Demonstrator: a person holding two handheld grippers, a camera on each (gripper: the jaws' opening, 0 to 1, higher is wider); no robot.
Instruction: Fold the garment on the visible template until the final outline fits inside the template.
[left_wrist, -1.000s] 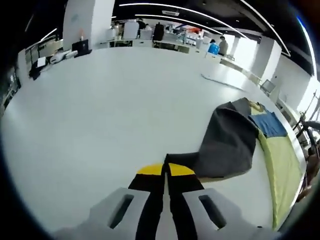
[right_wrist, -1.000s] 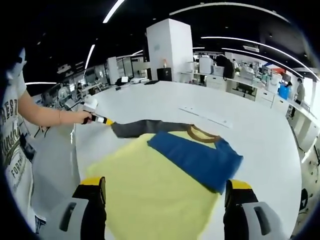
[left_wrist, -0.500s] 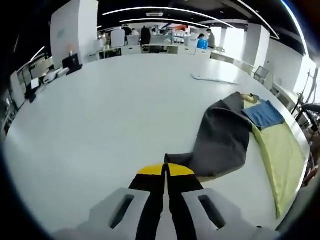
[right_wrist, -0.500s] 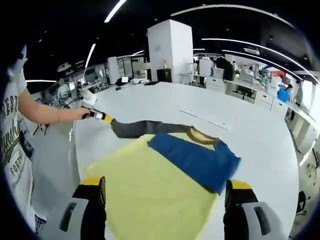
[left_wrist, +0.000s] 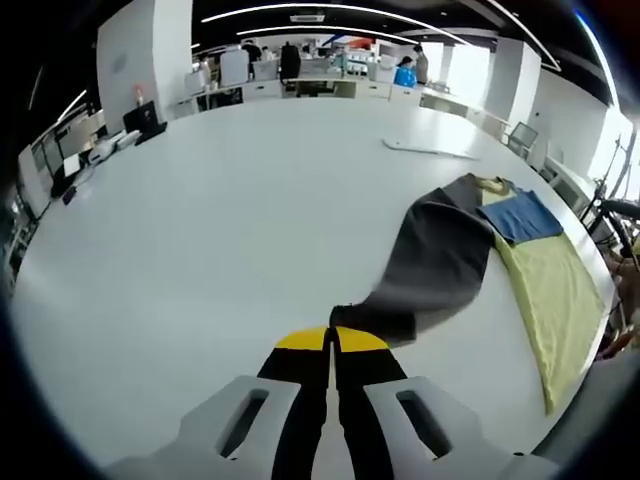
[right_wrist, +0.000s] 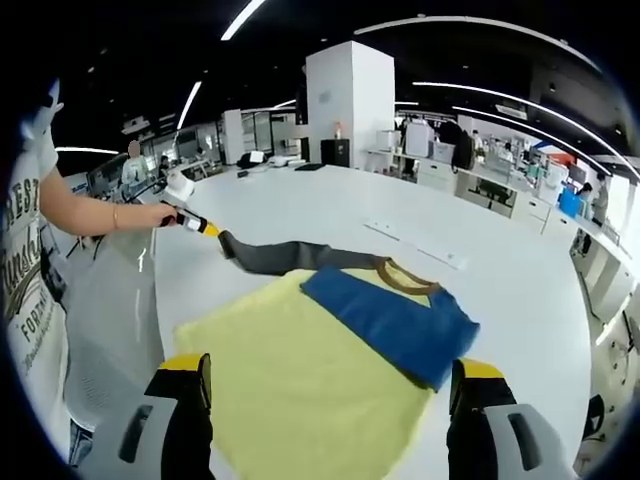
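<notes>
A shirt with a yellow body (right_wrist: 300, 375), a blue sleeve (right_wrist: 385, 322) folded across it and a brown collar (right_wrist: 400, 275) lies on the white table (right_wrist: 330, 205). Its grey sleeve (left_wrist: 435, 265) stretches out sideways. My left gripper (left_wrist: 331, 335) is shut on the cuff of that grey sleeve and holds it pulled out away from the body. In the right gripper view the left gripper (right_wrist: 200, 224) shows at the far left, held by a person's hand. My right gripper (right_wrist: 330, 385) stands open over the near part of the yellow body, nothing between its jaws.
A flat white strip (left_wrist: 425, 150) lies on the table beyond the shirt. The table's edge (right_wrist: 150, 300) runs near the person's body at the left. Desks, monitors and people stand in the office far behind.
The left gripper has pulled the grey sleeve further out, so it now lies longer and straighter. The right gripper stays open over the yellow body.
</notes>
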